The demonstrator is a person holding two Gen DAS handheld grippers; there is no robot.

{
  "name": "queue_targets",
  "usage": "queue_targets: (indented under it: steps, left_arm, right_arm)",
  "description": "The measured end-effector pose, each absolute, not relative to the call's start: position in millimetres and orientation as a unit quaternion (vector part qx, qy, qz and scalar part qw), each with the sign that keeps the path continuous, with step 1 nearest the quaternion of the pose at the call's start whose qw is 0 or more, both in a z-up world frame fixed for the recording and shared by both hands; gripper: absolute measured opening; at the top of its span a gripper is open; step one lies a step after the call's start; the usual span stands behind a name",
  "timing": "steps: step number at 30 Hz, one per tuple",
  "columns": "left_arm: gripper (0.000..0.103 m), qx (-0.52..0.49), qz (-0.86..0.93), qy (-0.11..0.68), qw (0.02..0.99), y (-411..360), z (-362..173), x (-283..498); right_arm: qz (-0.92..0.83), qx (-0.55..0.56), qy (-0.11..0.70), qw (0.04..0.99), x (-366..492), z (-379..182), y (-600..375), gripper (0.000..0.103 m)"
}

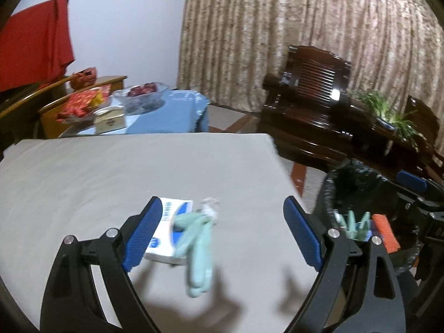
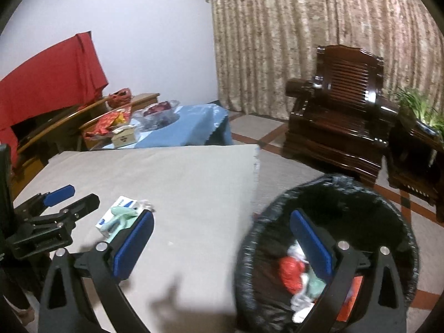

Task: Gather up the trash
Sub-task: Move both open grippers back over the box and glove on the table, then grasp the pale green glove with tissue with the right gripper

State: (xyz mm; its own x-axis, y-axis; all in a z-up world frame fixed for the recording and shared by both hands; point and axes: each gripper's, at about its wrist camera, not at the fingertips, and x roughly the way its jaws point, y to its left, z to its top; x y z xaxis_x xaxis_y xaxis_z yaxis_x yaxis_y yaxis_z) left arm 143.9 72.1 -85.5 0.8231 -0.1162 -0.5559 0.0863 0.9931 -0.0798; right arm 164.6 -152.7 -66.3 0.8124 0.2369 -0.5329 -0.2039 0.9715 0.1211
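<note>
Left gripper (image 1: 222, 233) is spread wide over the grey tabletop (image 1: 97, 172), nothing pinched. Between its fingers lies the remaining trash: a white-and-blue carton (image 1: 166, 230), a pale green glove (image 1: 197, 252) draped across it, and a small crumpled clear wrapper (image 1: 211, 208) just behind.

Right gripper (image 2: 222, 247) is also spread and empty, hanging over the table edge with 1 finger above the black-lined bin (image 2: 388, 208), which already holds scraps.

Handling, my read: the glove is limp and light — pinch it mid-bundle where the fingers bunch, not at a tip, or it slips out. The carton looks thin card, light, crushable; take it across the short width. The wrapper is featherweight and may skate away.
</note>
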Motion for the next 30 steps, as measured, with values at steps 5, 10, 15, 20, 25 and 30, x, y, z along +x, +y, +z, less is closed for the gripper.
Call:
queue_targets:
  steps: [5,10,15,20,25,30]
  left_arm:
    - [0.086,-0.022,-0.024,0.297,0.954,106.3,-92.4,143.6]
    - [0.086,-0.026,0.002,0.306,0.952,138.8,-104.3,143.8]
    - [0.086,-0.026,0.024,0.313,0.949,163.6,-115.5,146.4]
    - [0.086,-0.029,0.043,0.321,0.946,187.6,-126.5,148.1]
    - [0.086,-0.035,0.056,0.331,0.941,201.7,-136.6,148.8]
    - [0.086,-0.041,0.059,0.333,0.94,209.6,-139.3,150.1]
  right_arm:
    - [0.136,0.021,0.287,0.948,175.6,-75.5,-120.1,0.097]
    - [0.152,0.016,0.3,0.942,188.2,-92.7,-85.9,0.097]
    - [0.16,0.011,0.316,0.935,198.6,-112.5,-56.4,0.097]
    - [0.167,0.008,0.341,0.925,208.1,-136.1,-27.9,0.097]
    - [0.184,0.009,0.362,0.914,217.5,-149.6,-2.8,0.097]
    - [0.201,-0.014,0.384,0.901,217.9,-162.4,18.6,0.097]
